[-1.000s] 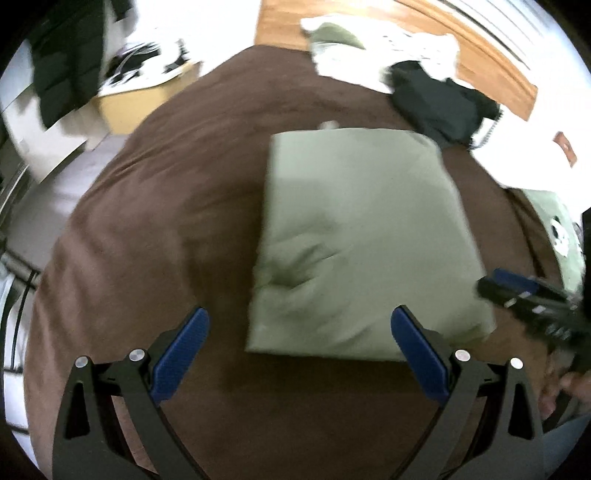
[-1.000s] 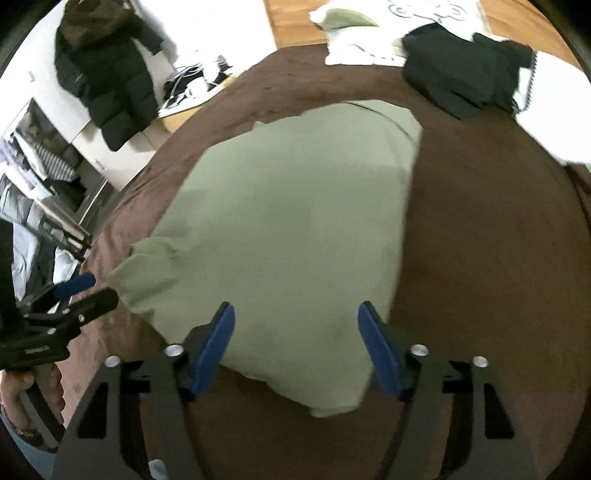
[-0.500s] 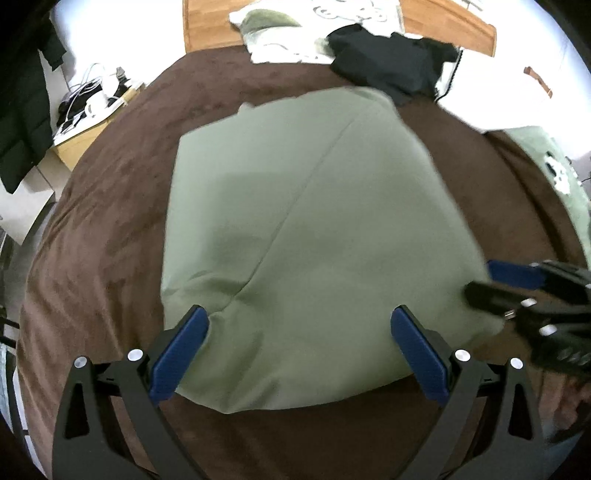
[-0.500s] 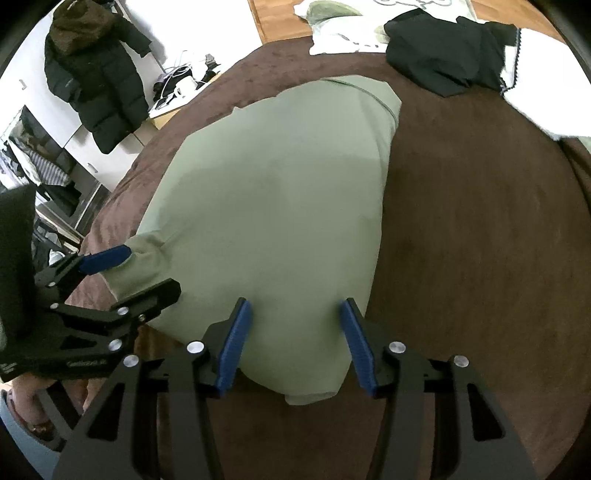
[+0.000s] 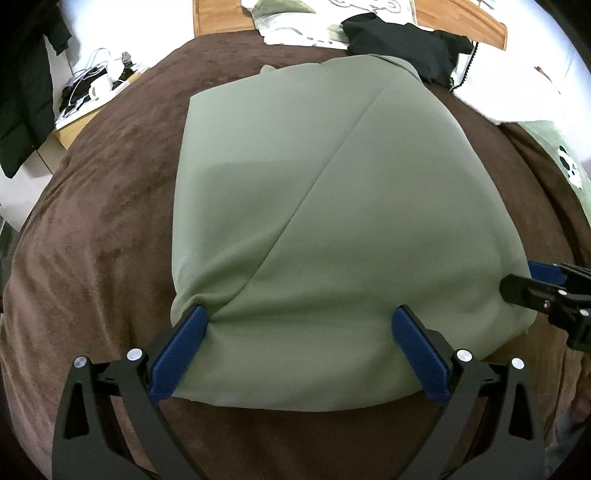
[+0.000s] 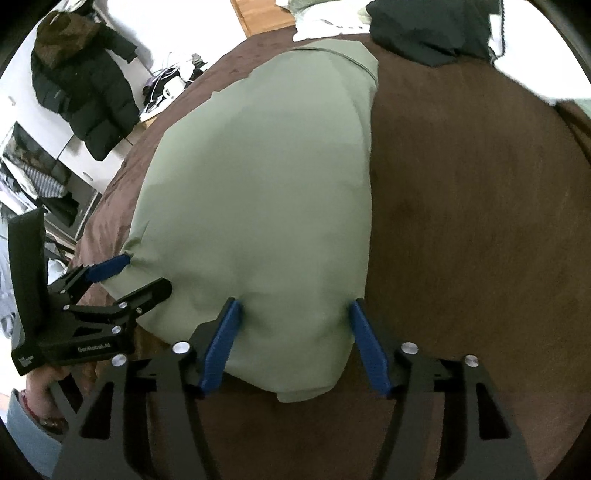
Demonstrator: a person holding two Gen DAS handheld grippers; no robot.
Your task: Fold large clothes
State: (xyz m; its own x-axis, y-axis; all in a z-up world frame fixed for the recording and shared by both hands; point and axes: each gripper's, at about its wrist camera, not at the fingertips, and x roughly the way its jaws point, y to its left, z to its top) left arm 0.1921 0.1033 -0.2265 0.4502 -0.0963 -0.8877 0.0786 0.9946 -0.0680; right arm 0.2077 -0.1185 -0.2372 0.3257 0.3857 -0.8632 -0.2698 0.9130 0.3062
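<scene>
Though both tools [image 5: 299, 334] [image 6: 293, 325] spread wide, smooth folded sage garment [image 5: 332, 206] on plush brown blanket [image 5: 103, 192]

A brown plush bedspread [image 5: 103, 229] covers the bed and fills most of both views. At twelve o'clock a light wooden headboard [image 5: 221, 16] stands against a brightly lit white wall, with pale patterned bedding [image 5: 295, 26] and a heap of black clothing [image 5: 402, 44] before it. At ten o'clock a low wooden bedside table [image 5: 79, 122] carries a white mug [image 5: 99, 88] and tangled cables. A dark hooded puffer jacket [image 6: 81, 88] hangs at ten o'clock in the right view, above shelves of clothes at nine o'clock.
</scene>
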